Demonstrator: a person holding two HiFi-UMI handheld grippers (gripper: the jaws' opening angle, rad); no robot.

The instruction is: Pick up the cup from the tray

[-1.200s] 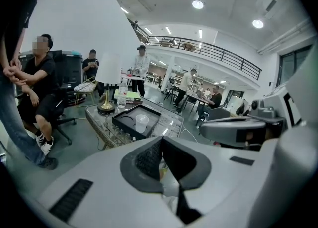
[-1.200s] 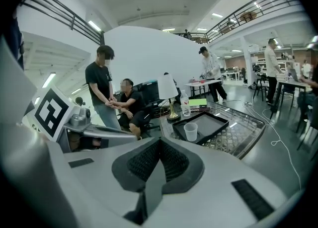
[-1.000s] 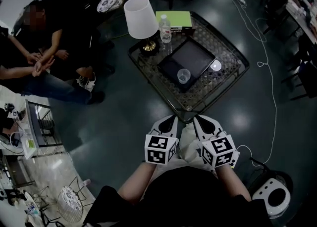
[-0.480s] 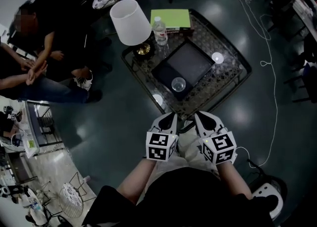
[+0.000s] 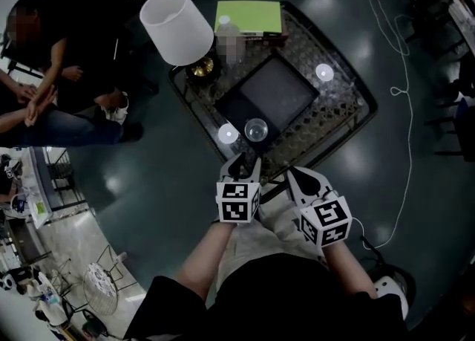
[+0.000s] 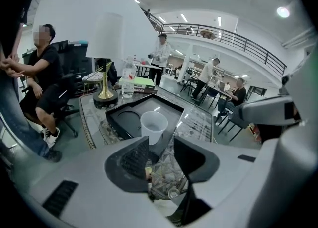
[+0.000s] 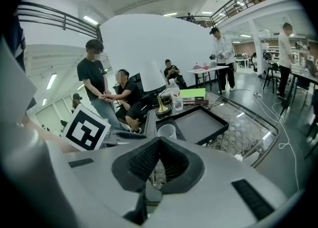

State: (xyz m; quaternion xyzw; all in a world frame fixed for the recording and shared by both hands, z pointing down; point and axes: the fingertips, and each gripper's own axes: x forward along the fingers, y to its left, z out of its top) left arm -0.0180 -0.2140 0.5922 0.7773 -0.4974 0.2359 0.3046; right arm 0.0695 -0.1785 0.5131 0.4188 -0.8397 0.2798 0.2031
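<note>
The left hand-held gripper [image 6: 160, 148], its jaws just opened and apart with nothing between them, points at a white cup [image 6: 153, 125] standing upright in a black tray [image 6: 123, 120] on the glass tabletop [image 6: 198, 121].

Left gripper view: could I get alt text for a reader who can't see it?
The left gripper, whose jaws have just been opening with nothing between them, points at a translucent cup that stands upright at the near end of a black tray on a glass table. A white-shaded lamp and a water bottle stand beyond the tray.
</note>
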